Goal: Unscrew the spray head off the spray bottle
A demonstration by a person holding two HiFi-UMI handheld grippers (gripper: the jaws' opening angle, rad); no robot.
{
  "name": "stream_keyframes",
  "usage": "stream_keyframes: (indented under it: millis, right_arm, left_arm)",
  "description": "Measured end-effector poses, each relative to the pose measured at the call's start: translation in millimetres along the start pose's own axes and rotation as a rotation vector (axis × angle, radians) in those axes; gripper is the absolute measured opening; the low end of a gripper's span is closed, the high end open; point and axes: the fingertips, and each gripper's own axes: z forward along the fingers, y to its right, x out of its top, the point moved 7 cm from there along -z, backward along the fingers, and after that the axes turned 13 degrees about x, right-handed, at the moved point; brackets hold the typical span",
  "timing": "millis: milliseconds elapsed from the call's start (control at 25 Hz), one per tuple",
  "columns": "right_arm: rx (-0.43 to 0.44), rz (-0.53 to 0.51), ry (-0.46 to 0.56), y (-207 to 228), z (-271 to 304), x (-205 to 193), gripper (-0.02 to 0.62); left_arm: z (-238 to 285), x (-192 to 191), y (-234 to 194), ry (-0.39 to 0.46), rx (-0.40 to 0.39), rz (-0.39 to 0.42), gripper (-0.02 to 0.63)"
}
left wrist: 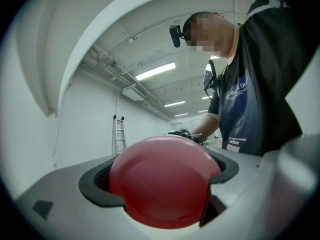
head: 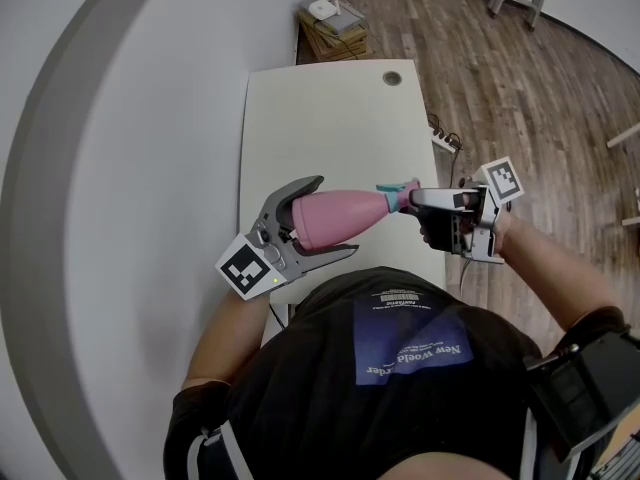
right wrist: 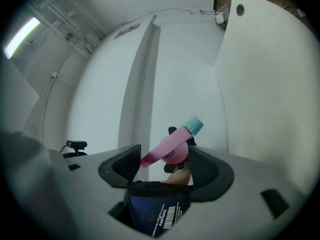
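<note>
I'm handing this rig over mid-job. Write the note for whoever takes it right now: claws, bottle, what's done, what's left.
Left claw: shut on the pink bottle, held about level over the near end of the table.
Right claw: open around the spray head, not clamped on it.
Done: bottle picked up and braced.
Left: close on the head and unscrew it; it looks still seated on the neck.

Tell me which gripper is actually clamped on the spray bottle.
The left gripper, shut on the pink bottle at its base; the right gripper stands open around the spray head.
</note>
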Motion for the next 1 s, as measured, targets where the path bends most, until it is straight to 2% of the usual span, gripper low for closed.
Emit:
stream_keyframes:
  millis: [360,680,880,1000]
  right_arm:
    - [0.006,0.029,-0.002,1,2,1,0.27]
    - [0.109,0.02,-0.015,1,7,0,0.27]
    - [0.027,0.023,-0.009,-1,7,1,0.27]
    - [-0.03,0.009,-0.041,0,9,-1,0.252]
  left_arm:
    - [-1,-2,6,-0.024,0.006,0.047,0.486]
    - [-3,-5,4,-0.005,-0.03,0.1,0.486]
    - [8,7,13,-0.023,-0.104,0.283,0.486]
    - [10,8,15,-0.019,-0.091,0.248,0.486]
